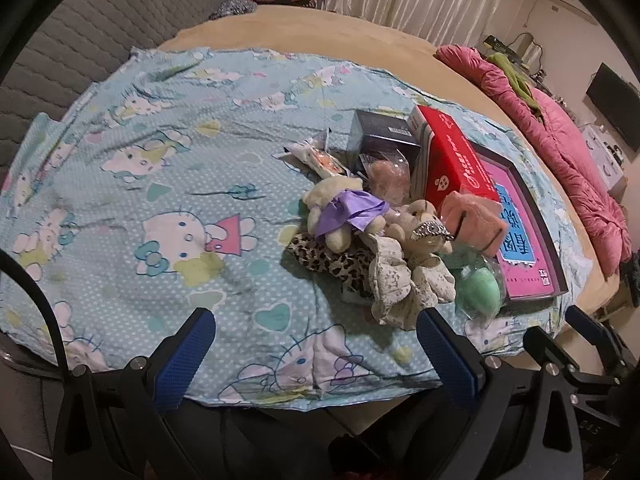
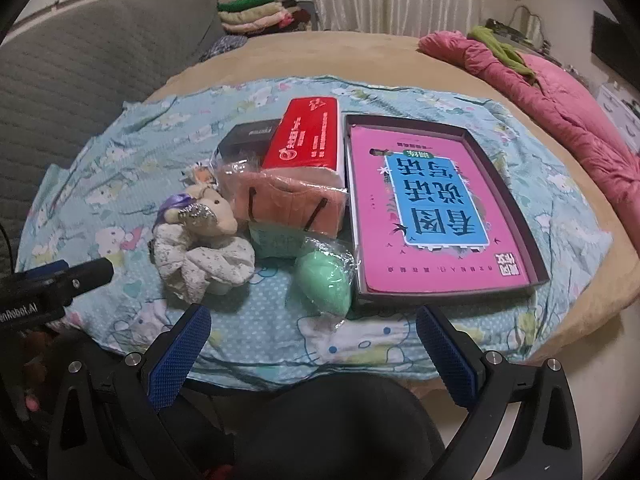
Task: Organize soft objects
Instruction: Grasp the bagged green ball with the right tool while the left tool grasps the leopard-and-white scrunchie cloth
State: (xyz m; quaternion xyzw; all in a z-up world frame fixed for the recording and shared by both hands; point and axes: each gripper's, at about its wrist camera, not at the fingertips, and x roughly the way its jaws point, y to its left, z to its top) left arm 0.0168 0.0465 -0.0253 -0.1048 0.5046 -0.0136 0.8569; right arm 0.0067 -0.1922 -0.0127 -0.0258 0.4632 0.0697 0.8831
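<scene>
Both tongs (image 1: 316,334) (image 2: 314,332) spread empty; plush pile (image 1: 400,248) just beyond tips.

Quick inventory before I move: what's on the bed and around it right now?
Hello Kitty sheet: 1, light blue, spread on the bed.
Plush toys: 2, beige, one in purple, in the pile.
Scrunchie: 1, white floral, under a plush.
Leopard-print fabric: 1, beneath the plush toys.
Green sponge: 1, bagged, beside the tray.
Pink folded item: 1, bagged, front of red box.
Red box: 1.
Dark box: 1, behind.
Tray with pink book: 1.
Pink quilt: 1, far right.
Left gripper: open.
Right gripper: open.
</scene>
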